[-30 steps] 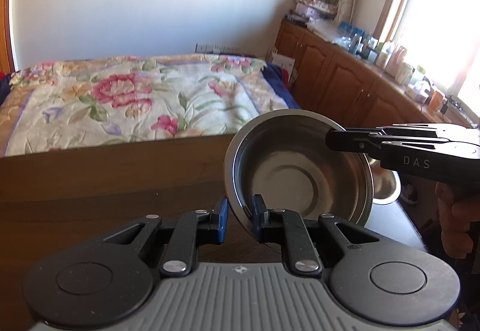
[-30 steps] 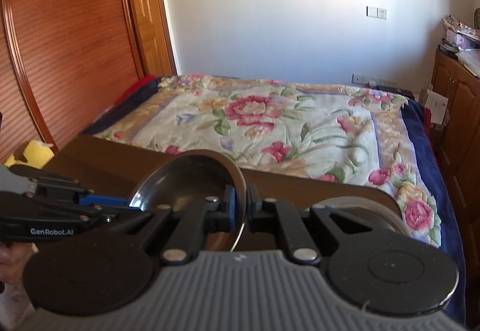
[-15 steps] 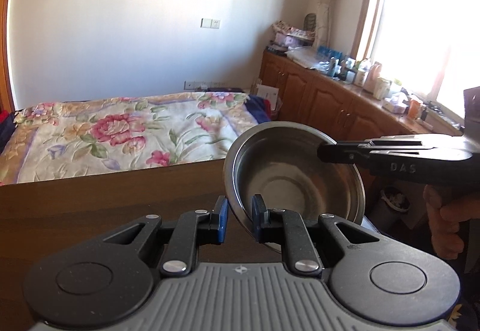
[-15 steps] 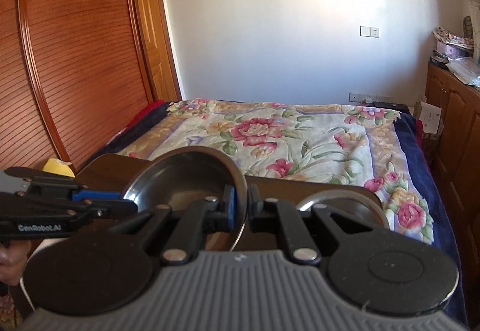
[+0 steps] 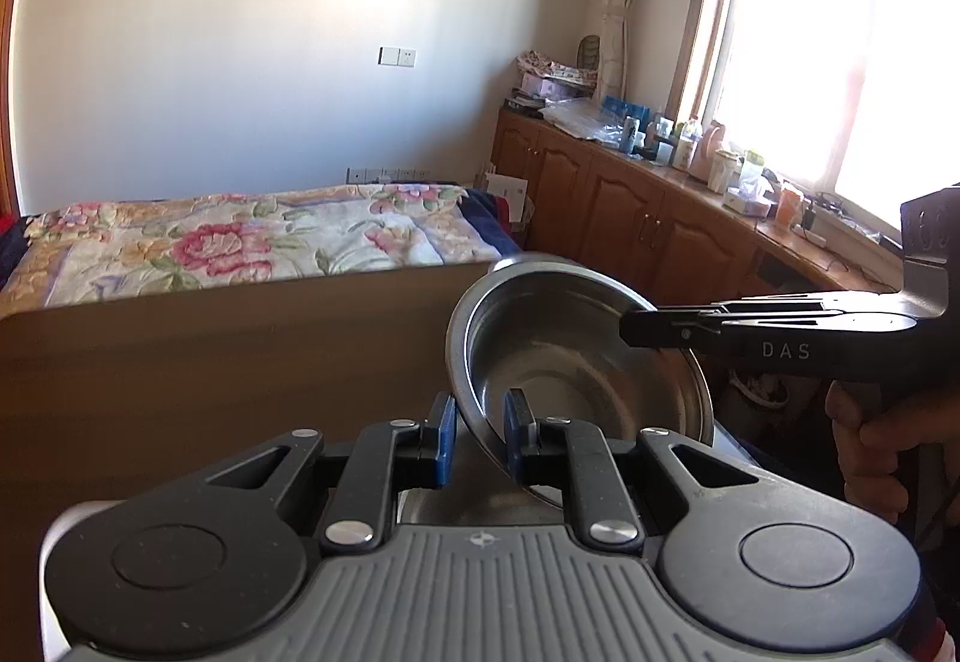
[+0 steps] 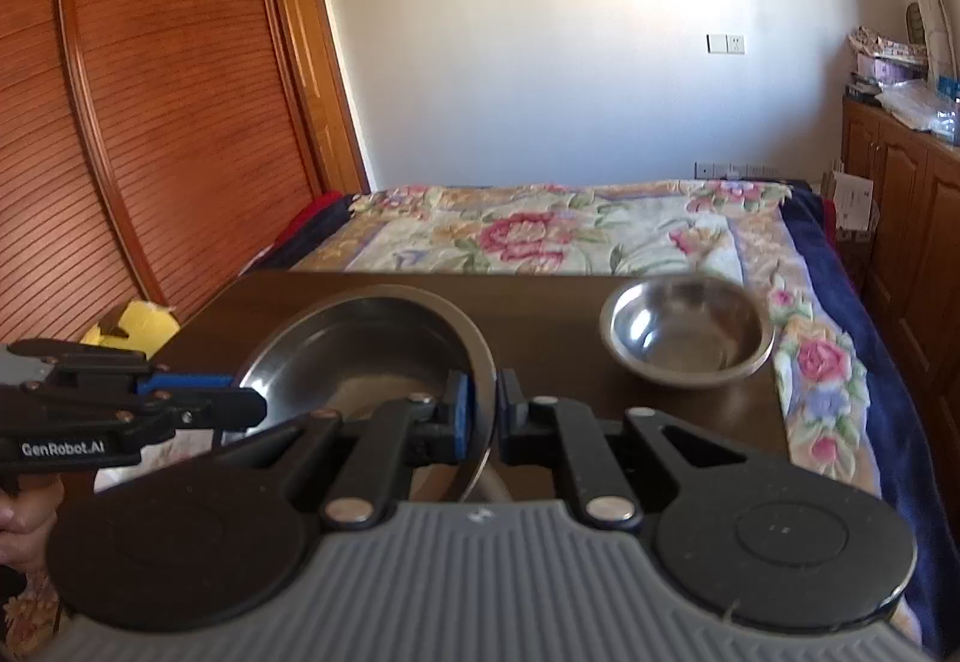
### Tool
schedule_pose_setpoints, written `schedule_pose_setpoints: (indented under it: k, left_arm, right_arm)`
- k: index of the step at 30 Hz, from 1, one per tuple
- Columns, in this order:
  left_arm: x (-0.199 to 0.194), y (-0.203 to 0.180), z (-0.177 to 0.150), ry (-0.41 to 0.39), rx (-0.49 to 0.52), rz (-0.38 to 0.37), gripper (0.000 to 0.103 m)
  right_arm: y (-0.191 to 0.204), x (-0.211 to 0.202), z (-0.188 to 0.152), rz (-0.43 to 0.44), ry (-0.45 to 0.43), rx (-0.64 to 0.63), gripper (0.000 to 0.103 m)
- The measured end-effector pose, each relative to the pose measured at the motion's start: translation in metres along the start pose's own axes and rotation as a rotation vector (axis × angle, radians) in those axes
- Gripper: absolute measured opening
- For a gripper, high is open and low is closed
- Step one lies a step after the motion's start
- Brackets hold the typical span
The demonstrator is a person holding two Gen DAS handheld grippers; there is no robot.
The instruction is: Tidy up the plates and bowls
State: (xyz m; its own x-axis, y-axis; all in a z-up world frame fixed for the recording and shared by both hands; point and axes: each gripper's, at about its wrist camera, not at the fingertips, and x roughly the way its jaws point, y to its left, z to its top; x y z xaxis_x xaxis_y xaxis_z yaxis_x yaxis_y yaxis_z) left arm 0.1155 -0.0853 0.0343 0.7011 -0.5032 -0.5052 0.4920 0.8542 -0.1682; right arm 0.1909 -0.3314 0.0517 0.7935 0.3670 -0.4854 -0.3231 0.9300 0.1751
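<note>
Jaws of both grippers are closed narrowly onto opposite rim edges of one steel bowl (image 5: 570,362), which is held tilted above the dark table (image 6: 540,296) by the left gripper (image 5: 478,437) and the right gripper (image 6: 480,413). A second bowl (image 6: 687,341) is seen resting on the table's far right part.

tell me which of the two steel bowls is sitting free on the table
The smaller steel bowl at the table's far right corner, upright and untouched. The larger bowl is gripped at its rim by both claws, right and left.
</note>
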Motion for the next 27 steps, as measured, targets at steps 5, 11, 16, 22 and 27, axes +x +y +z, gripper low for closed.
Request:
schedule_pose_setpoints:
  k: [5,11,16,22,27]
  left_arm:
    - [-0.005,-0.003,-0.024,0.016,0.003,0.006,0.018]
    - [0.004,-0.002,-0.044,0.051,0.008,0.022,0.018]
    - [0.010,-0.003,-0.051,0.051,0.051,0.057,0.019]
    - [0.015,0.000,-0.057,0.050,0.067,0.081,0.018]
    - [0.008,-0.001,-0.057,0.012,0.073,0.098,0.019]
  right_arm:
    - [0.005,-0.003,-0.024,0.005,0.013,0.013,0.011]
    - [0.009,0.001,-0.044,0.000,0.023,0.021,0.011]
    - [0.013,0.006,-0.051,-0.004,0.023,0.007,0.011]
    - [0.015,0.011,-0.059,-0.019,0.037,-0.024,0.009]
    - [0.020,0.011,-0.060,-0.043,0.038,-0.057,0.010]
